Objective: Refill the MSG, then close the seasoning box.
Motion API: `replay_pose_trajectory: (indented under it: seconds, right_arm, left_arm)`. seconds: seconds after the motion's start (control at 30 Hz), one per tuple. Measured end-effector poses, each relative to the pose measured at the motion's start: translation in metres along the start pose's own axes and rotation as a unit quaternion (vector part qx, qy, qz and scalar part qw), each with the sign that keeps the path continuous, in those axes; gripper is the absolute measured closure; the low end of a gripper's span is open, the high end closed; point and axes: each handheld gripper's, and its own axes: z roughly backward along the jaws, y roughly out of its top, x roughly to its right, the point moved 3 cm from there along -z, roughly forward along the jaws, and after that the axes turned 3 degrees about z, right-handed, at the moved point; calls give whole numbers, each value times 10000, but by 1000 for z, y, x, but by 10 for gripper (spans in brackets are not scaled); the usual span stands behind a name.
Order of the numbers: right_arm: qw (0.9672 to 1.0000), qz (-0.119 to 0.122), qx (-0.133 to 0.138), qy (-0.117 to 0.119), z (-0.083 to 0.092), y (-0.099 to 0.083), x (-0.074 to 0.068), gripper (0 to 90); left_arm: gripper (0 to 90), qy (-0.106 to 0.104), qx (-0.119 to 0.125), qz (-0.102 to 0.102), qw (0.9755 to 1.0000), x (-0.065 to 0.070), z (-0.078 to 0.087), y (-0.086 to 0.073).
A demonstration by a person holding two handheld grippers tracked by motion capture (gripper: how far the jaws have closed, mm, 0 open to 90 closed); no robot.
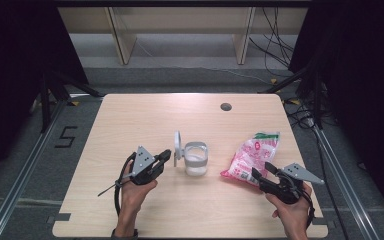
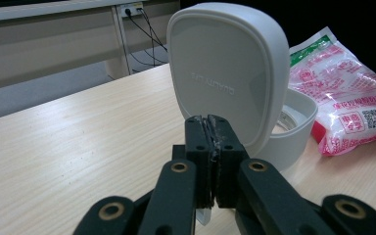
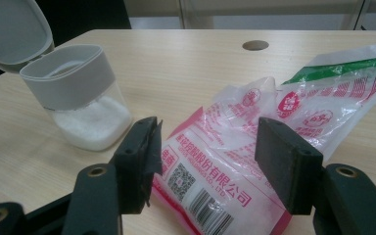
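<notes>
The left gripper [image 1: 166, 156] has its jaws pressed together with nothing between the pads; in the left gripper view the closed tips sit just in front of the upright white hinged lid [image 2: 225, 73] of the clear plastic jar with a grey-white collar [image 1: 196, 159]. The lid already stands open, so the opening step looks done. The jar holds a shallow layer of white grains at the bottom [image 3: 92, 125], so it is probably far from full.

Beyond the closed tips and to their right lies the pink-and-white printed plastic bag with a green strip at its top [image 1: 252, 156], flat on the pale wooden table [image 1: 145, 115]. The right gripper [image 1: 261, 171] has its jaws spread wide, one on each side of the bag's lower end, and the pads do not seem to press it yet. Grasping the bag, lifting it and pouring into the jar appear to be what remains.

Whether the bag's mouth is cut open cannot be told; its top edge is crumpled and runs out of the right gripper view. The inside of the jar is mostly hidden behind the lid in the left gripper view. A thin pale sliver below the left jaws is too small to identify.
</notes>
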Motion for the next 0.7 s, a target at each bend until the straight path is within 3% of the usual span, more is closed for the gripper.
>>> replay_pose_trajectory:
  seconds: [0.07, 0.13, 0.2, 0.23, 0.27, 0.3, 0.37, 0.47, 0.5, 0.6, 0.63, 0.67, 0.7]
  right_arm:
    - [9997, 204, 64, 80, 0, 1, 2, 426]
    - [9998, 84, 107, 123, 1, 1, -1, 425]
    - [9996, 156, 193, 113, 1, 0, -2, 425]
    - [9997, 186, 98, 137, 2, 0, -3, 425]
    - [9995, 248, 164, 114, 1, -1, -4, 425]
    - [9996, 145, 129, 200, 2, -1, -9, 425]
    - [9991, 263, 152, 288, 1, -1, -10, 424]
    - [9990, 348, 109, 257, 3, -2, -15, 423]
    - [9994, 219, -27, 257, 5, -4, -18, 423]
    - [9987, 345, 124, 359, 5, -4, -18, 423]
    - [9991, 176, 54, 386, 7, -5, -20, 423]
    - [9989, 278, 83, 373, 7, -4, -18, 423]
    - [9992, 198, 70, 345, 8, -5, -18, 423]
  left_arm:
    - [875, 15, 4, -51, 10000, -1, 0, 2]
    - [875, 28, 4, -62, 10000, -2, -1, 3]
    - [876, 14, 3, -90, 10000, -1, -1, 4]
    - [875, 16, 7, -92, 10000, -1, -1, 5]
    - [878, 16, 7, -92, 10000, -1, -1, 5]
    - [877, 23, -5, -103, 9999, -2, -2, 6]
    - [877, 24, -24, -127, 9999, -2, -3, 8]
    - [878, 39, -32, -159, 9999, -2, -3, 10]
    - [877, 39, -32, -159, 9999, -2, -3, 10]
    - [878, 39, -46, -211, 9998, -1, -7, 12]
    - [882, 40, -67, -239, 9997, 0, -7, 12]
    - [882, 5, -1, -404, 9992, -2, -9, 14]
    - [884, -5, -12, -384, 9993, -2, -9, 14]
